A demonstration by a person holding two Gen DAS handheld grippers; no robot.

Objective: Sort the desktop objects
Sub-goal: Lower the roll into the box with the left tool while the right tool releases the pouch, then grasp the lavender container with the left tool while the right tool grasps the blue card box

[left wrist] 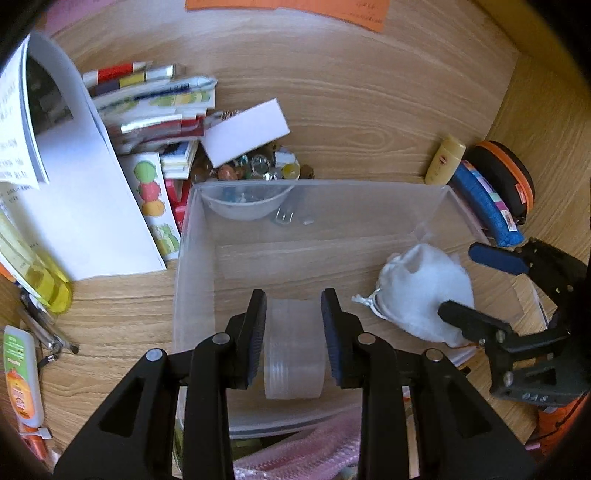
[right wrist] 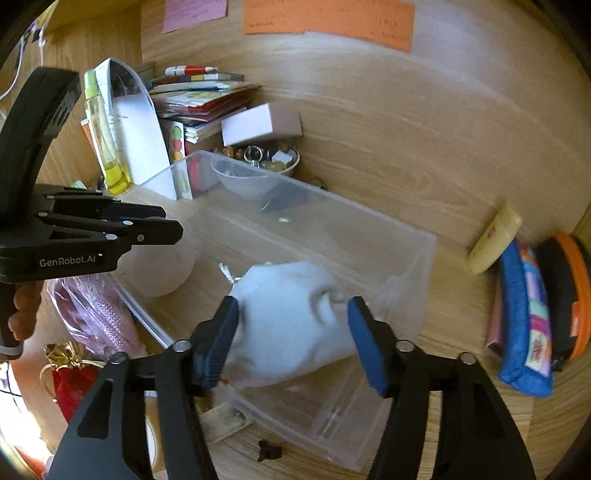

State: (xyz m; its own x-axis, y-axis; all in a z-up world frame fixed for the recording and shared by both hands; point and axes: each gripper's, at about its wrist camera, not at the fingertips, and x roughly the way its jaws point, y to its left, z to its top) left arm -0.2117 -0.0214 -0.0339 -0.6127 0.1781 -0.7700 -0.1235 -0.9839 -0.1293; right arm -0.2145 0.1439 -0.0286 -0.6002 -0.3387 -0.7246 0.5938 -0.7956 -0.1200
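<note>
Left gripper [left wrist: 293, 339]: jaws closed on a roll of clear tape [left wrist: 294, 354], one pad pressed to each flat side. The roll is held upright over the near end of the clear plastic bin [left wrist: 192, 258].

Right gripper [right wrist: 291, 339]: jaws spread, straddling a white drawstring pouch [right wrist: 288, 317]. The left pad sits at the pouch's edge, and a gap shows between the right pad and the cloth, so the jaws are not clamped on it. The pouch lies in the bin's right half, its cord end pointing left.

Near left, outside the bin: a pink bubble-wrap packet [right wrist: 96, 314], a red and gold gift bag [right wrist: 68, 373], and a small black clip [right wrist: 269, 452] on the tabletop [left wrist: 351, 110] by the bin's near wall.

Left of the bin, seen from the left wrist: an orange-labelled tube [left wrist: 22, 380], a yellow bottle [left wrist: 44, 277], white papers [left wrist: 85, 206].

Far end of the bin: a small white bowl [left wrist: 245, 205] in the far left corner, with a small clip beside it.

Beyond the bin's far wall: a dish of beads and trinkets [left wrist: 255, 168], a white card box [left wrist: 245, 133] tilted across it, and a stack of booklets [left wrist: 155, 107] further left.

Right of the bin: a cream tube [left wrist: 445, 160], a blue pencil case [left wrist: 485, 203] and a black case with orange trim [left wrist: 509, 181], set close together.

Far edge: orange paper [right wrist: 328, 22] and pink paper [right wrist: 194, 11].
</note>
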